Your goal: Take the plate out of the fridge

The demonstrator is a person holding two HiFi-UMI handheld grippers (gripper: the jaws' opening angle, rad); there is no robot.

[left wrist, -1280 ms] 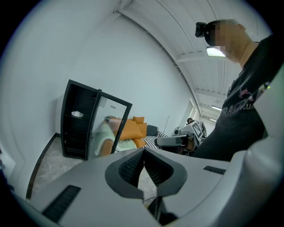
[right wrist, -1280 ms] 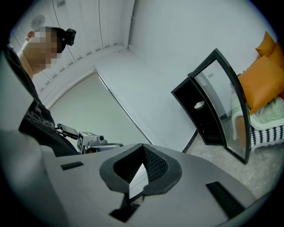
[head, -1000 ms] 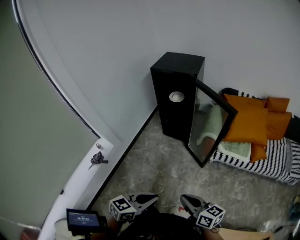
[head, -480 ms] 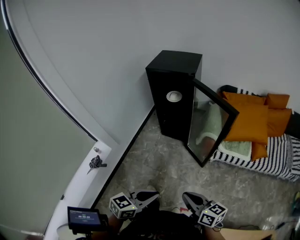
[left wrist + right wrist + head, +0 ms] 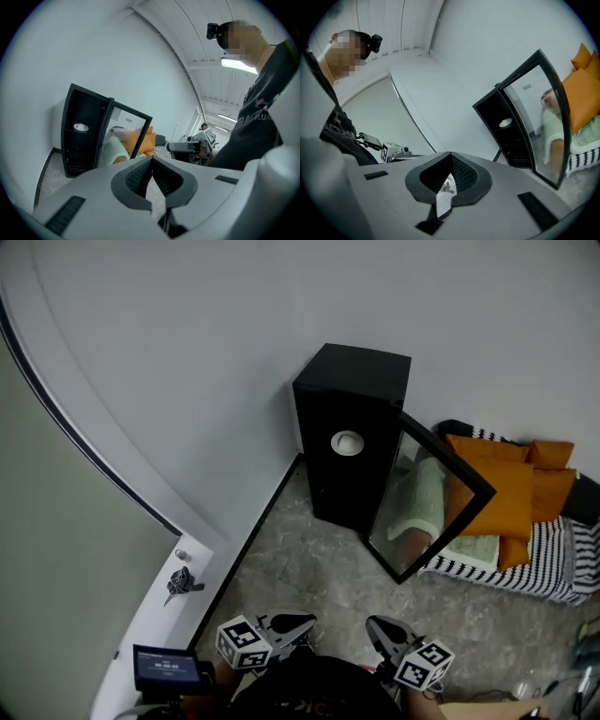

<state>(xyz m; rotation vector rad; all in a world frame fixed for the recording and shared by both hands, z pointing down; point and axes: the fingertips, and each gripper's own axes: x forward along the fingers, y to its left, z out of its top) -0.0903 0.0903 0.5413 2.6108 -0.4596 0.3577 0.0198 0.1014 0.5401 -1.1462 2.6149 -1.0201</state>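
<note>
Head view, plate (image 5: 348, 442) in open fridge (image 5: 362, 371), far from both closed, empty jaws

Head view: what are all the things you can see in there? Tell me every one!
fridge: one, black, standing against the white wall
fridge door: one, glass in a black frame, swung open
plate: one, white, on a shelf inside the fridge
cushions: several, orange, on the bedding at right
bedding: one, black-and-white striped, on the floor at right
blanket: one, pale green, on the bedding
keys: one bunch, dark, at the white door edge, left
screen: one, black, bottom left
left gripper: grey, bottom, shut, empty
right gripper: grey, bottom, shut, empty
</note>
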